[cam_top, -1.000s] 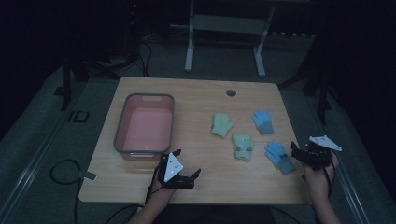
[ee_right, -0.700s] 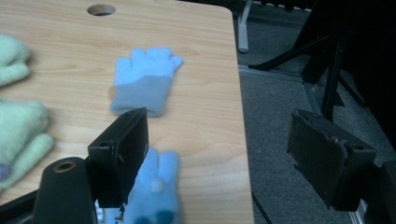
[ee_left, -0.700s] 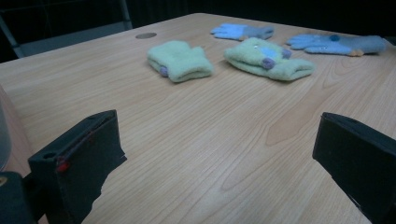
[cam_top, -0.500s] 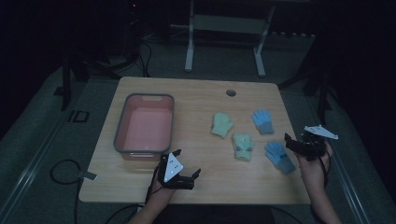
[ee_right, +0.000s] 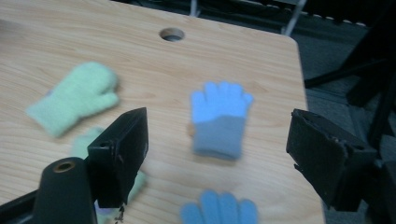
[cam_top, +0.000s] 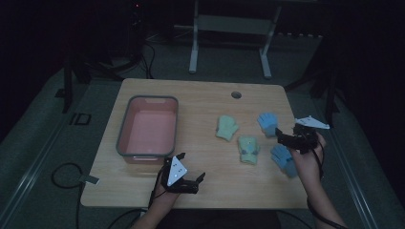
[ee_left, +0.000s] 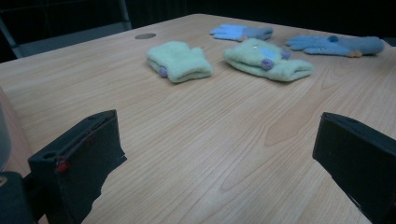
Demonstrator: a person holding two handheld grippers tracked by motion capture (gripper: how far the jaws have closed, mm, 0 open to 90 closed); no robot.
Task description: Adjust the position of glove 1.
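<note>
Light wooden desk (cam_top: 205,102): pink plastic bin with grey rim (cam_top: 123,130) at left, nothing in it. Four knitted gloves on desk at right, two pale green (cam_top: 227,127) (cam_top: 248,149), two blue (cam_top: 268,122) (cam_top: 284,159). None binned, sorting looks unstarted. Right tool (cam_top: 282,139) wide, nothing held, above far blue glove. Left tool (cam_top: 199,181) wide, idle near front edge.

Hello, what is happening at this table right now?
A person sits at a wooden table with a gripper in each hand. Four small gloves lie on it, two green and two blue, beside a pink bin. The right gripper hangs open above the farther blue glove, holding nothing. The left gripper, also open and empty, rests near the table's front edge. No glove is in the bin yet.
</note>
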